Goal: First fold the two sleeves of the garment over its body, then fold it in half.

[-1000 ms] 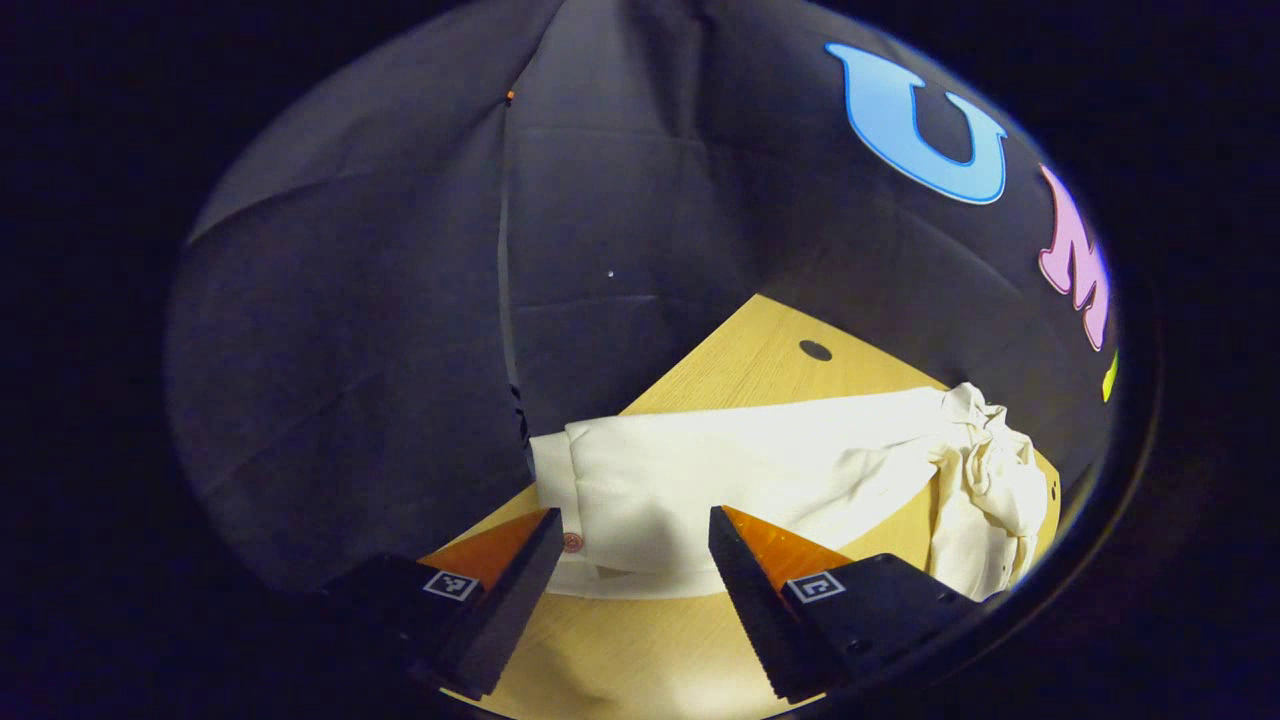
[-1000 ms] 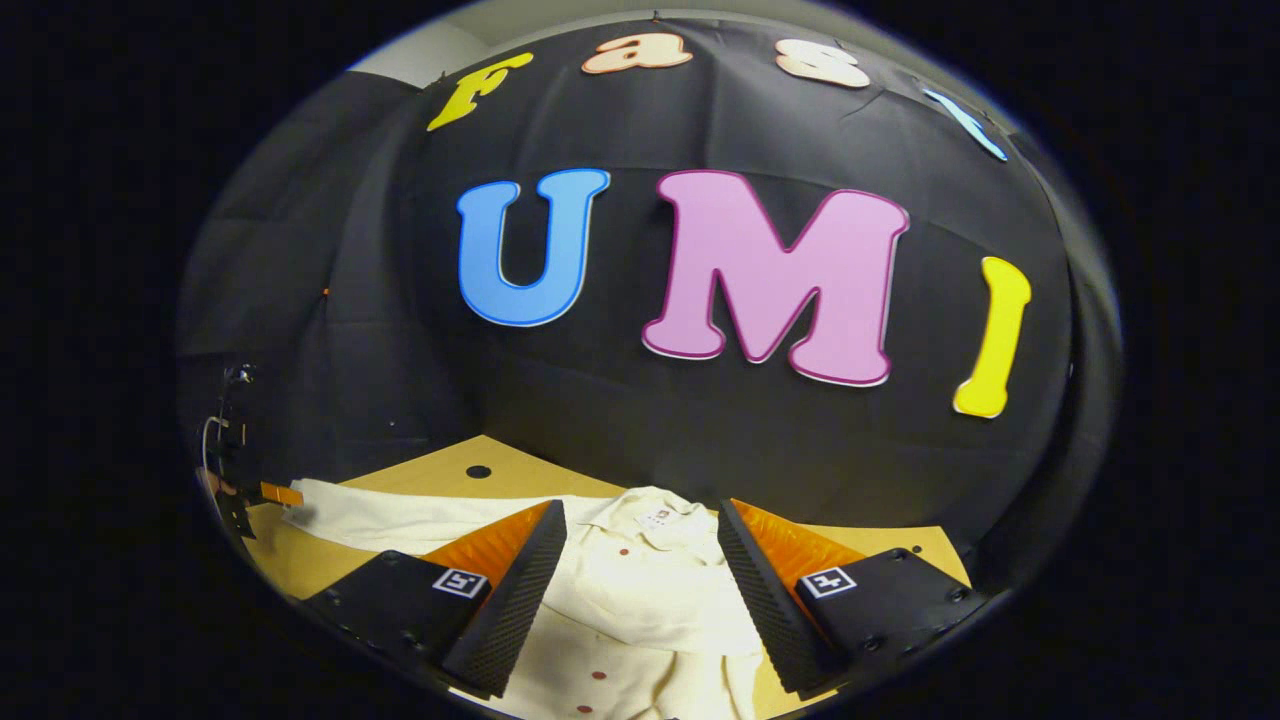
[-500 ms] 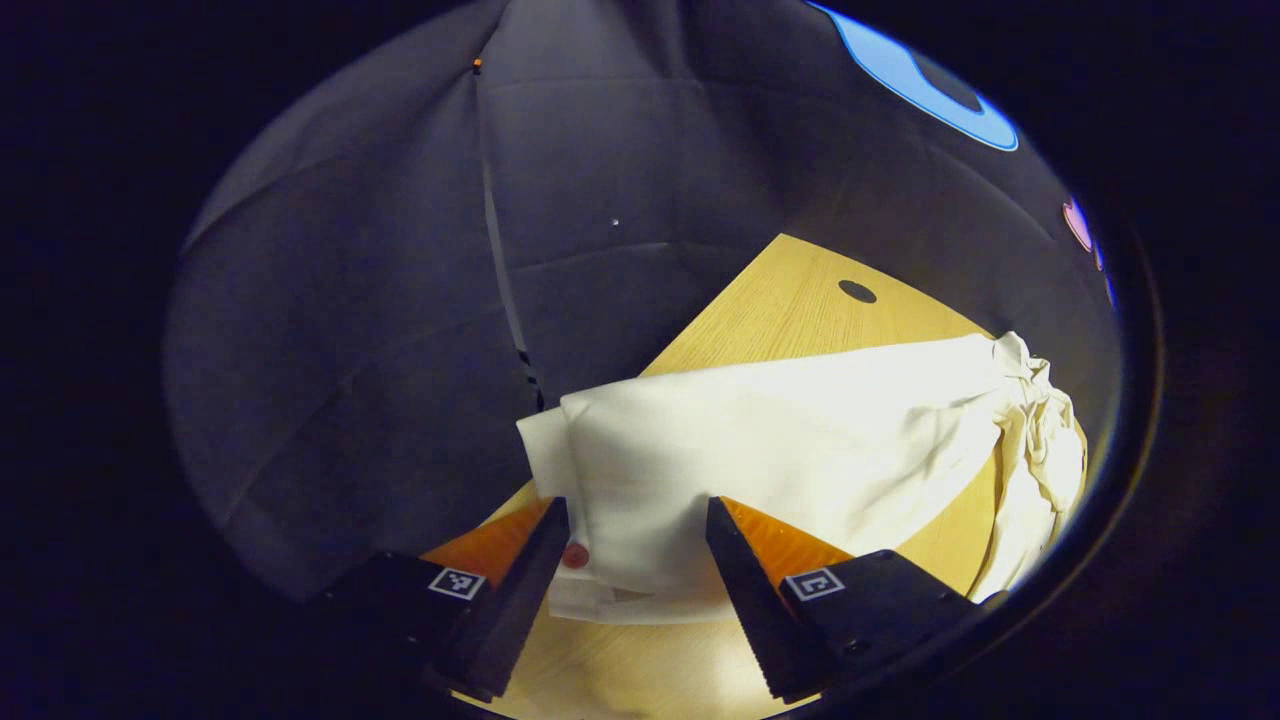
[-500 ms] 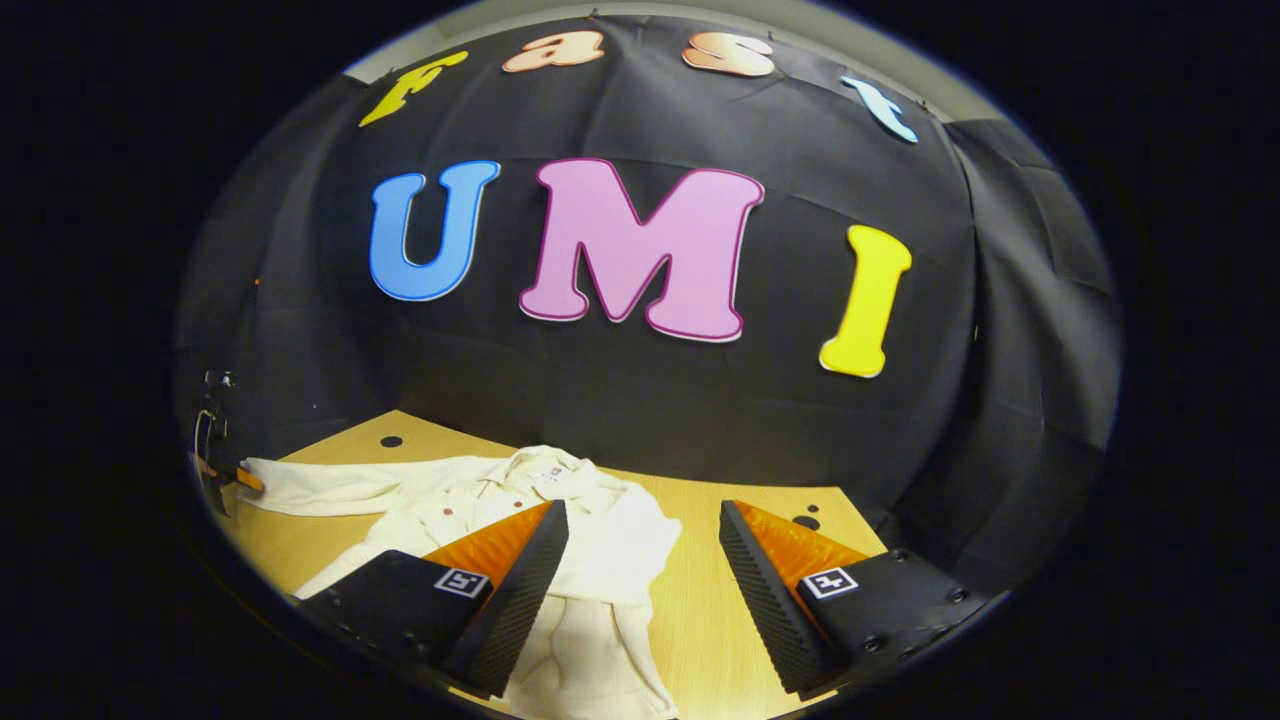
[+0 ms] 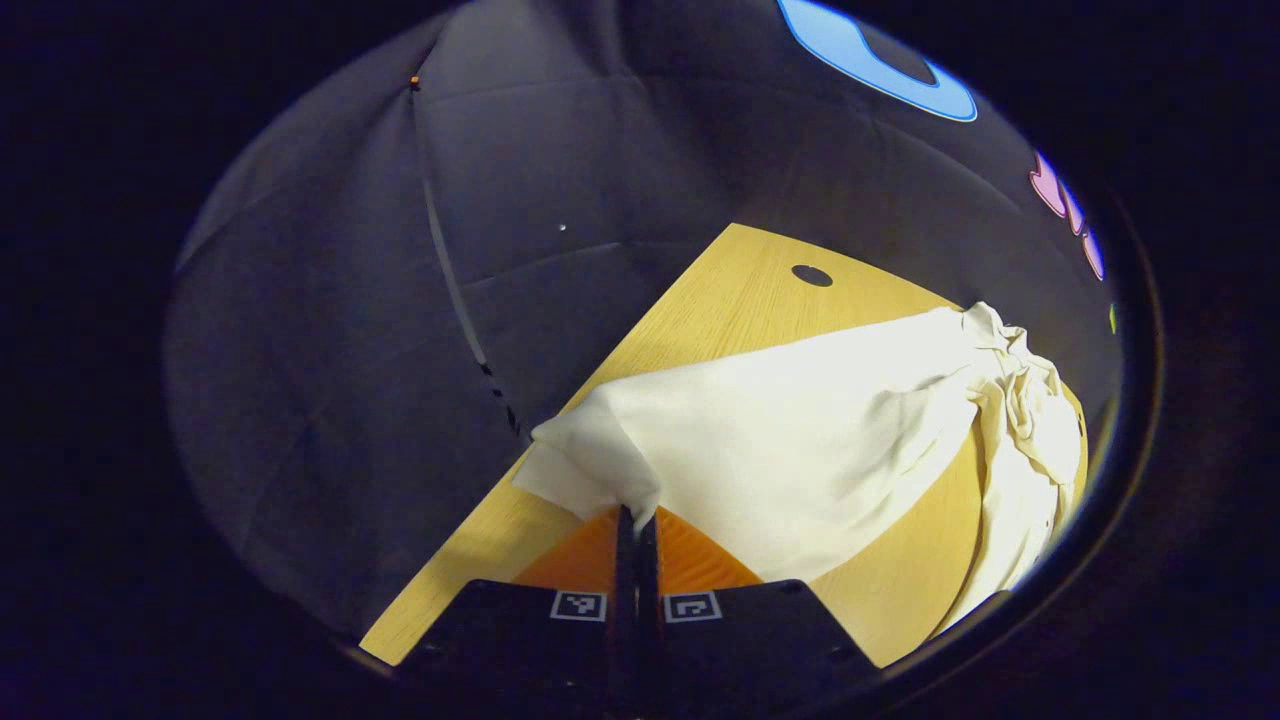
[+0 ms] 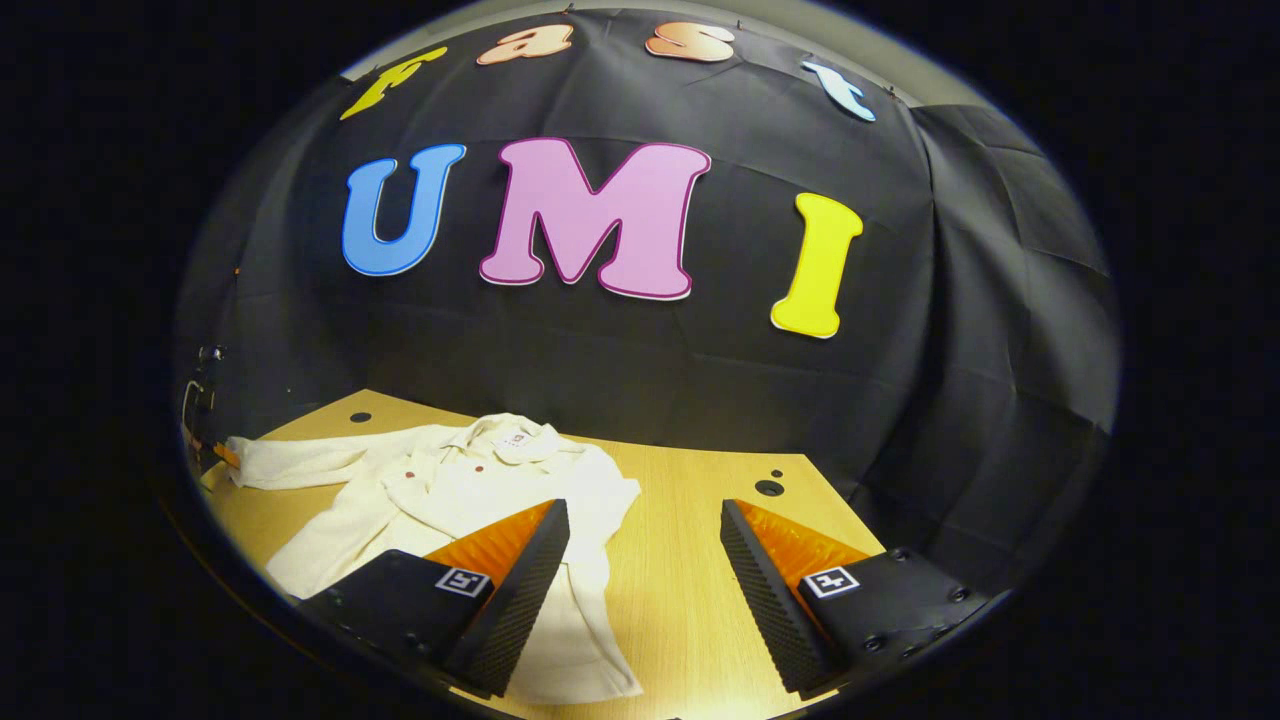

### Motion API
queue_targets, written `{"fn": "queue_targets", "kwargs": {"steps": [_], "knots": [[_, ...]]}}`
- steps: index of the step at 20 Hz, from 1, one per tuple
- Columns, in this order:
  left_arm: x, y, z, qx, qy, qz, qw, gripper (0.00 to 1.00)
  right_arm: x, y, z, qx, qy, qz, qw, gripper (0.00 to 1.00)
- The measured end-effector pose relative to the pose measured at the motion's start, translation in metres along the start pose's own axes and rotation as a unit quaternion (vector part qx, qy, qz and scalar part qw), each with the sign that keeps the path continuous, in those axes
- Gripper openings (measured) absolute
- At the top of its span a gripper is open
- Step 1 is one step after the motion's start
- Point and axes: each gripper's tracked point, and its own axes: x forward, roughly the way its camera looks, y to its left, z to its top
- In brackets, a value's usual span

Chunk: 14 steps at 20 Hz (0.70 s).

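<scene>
Left gripper (image 5: pixel 636 512): closed, pinching sleeve (image 5: pixel 600 455) end; cuff hidden. Right gripper (image 6: pixel 644 560): open, empty, above table (image 6: pixel 690 520). Shirt (image 6: pixel 460 490): hem cut off.

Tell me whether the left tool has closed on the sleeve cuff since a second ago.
Yes. The left tool, earlier open around the cuff, is now shut on the sleeve cuff, which has lifted off the table.

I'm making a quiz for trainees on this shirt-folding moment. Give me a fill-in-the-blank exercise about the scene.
1. The left gripper is ____ on the cream shirt's sleeve end.
2. The right gripper is ____ above the light wooden table.
3. The cream button-up shirt has small ____ buttons.

Missing words: shut; open; red
</scene>
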Motion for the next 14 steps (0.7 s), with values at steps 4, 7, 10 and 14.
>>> {"fn": "queue_targets", "kwargs": {"steps": [4,7,10,14], "knots": [[-0.034,-0.072,0.071,0.025,-0.087,-0.049,0.995,0.06,-0.005,-0.009,-0.015,-0.008,0.004,-0.002,1.0,0.97],[-0.068,-0.165,0.122,0.044,-0.145,-0.116,0.982,0.06,-0.01,-0.016,-0.029,-0.005,0.012,-0.002,1.0,0.97],[-0.11,-0.276,0.145,0.068,-0.177,-0.201,0.961,0.06,-0.012,-0.023,-0.049,0.007,0.022,-0.005,1.0,0.97],[-0.143,-0.427,0.134,0.091,-0.186,-0.306,0.929,0.06,-0.014,-0.033,-0.076,0.029,0.036,-0.009,0.999,0.97]]}}
